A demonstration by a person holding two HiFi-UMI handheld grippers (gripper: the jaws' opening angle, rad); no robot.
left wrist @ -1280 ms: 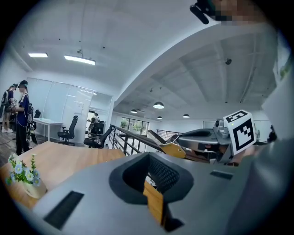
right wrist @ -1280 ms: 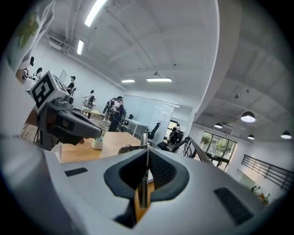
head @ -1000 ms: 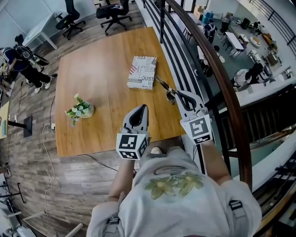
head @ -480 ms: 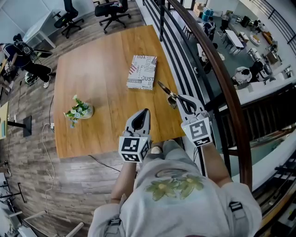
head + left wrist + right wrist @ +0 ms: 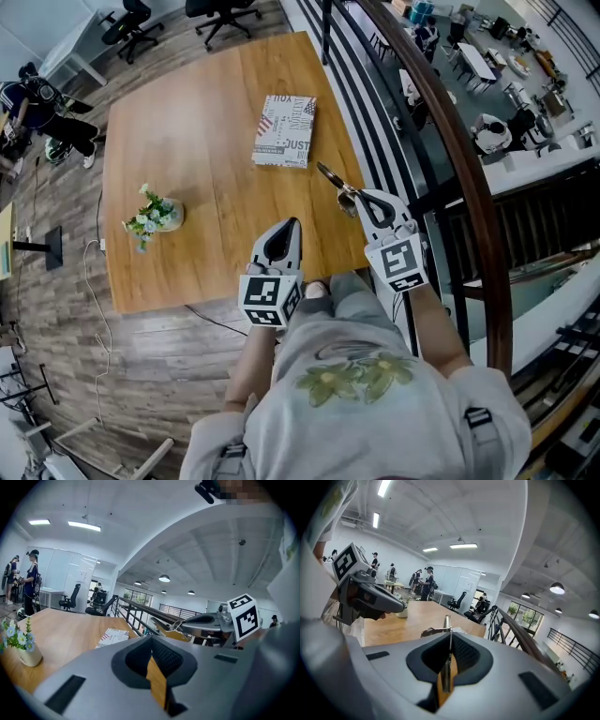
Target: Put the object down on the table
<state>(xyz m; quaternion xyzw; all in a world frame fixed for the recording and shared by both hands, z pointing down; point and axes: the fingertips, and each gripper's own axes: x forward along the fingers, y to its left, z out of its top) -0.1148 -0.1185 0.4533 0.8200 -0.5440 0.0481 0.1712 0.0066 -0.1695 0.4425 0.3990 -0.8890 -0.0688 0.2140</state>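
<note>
- Step in hand: the carry before the put-down. The right tool is clenched on what looks like a pair of scissors, whose thin metal is pinched edge-on between the jaws.
- The scissors hang in the air right of centre in the head view, over the right edge of the tabletop. Their tip points toward the upper left and their loops sit next to the tool. They are not yet resting on the wood.
- The left tool sits lower centre with its jaws together and nothing between them.
- Next move, as I judge it: bring the right tool inward over bare wood and lower it until the scissors lie flat, then part the jaws. The railing runs close on the right, so the release should happen well inside the edge.
- Containers: a small pot at the left of the tabletop holds a sprig of flowers.
- A printed box, upper centre, lies closed, so I cannot tell what is in it.
</note>
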